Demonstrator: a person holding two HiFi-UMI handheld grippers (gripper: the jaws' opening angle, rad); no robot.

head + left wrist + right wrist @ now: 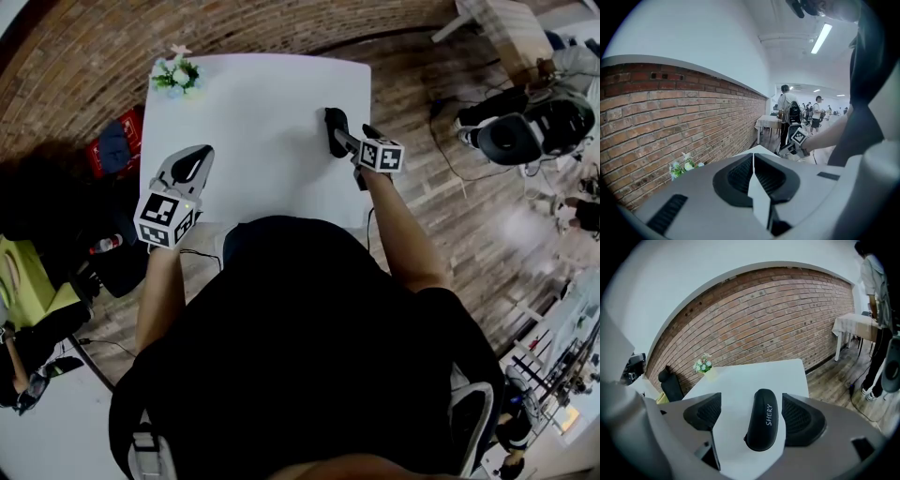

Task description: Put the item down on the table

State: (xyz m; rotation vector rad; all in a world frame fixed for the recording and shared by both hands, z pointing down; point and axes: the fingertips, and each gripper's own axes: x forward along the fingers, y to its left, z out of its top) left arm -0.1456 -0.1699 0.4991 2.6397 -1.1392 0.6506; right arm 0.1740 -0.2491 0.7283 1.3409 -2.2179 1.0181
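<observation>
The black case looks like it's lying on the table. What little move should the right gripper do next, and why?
Probably draw the right gripper straight back, away from the black case. Its jaws stand apart around the case without squeezing it, and the case seems to rest flat on the white table, so the putting down looks done.

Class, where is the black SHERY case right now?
In the head view the black case lies on the white table near its right edge, between the open jaws of the right gripper, opposite the flowers at the left corner.
</observation>
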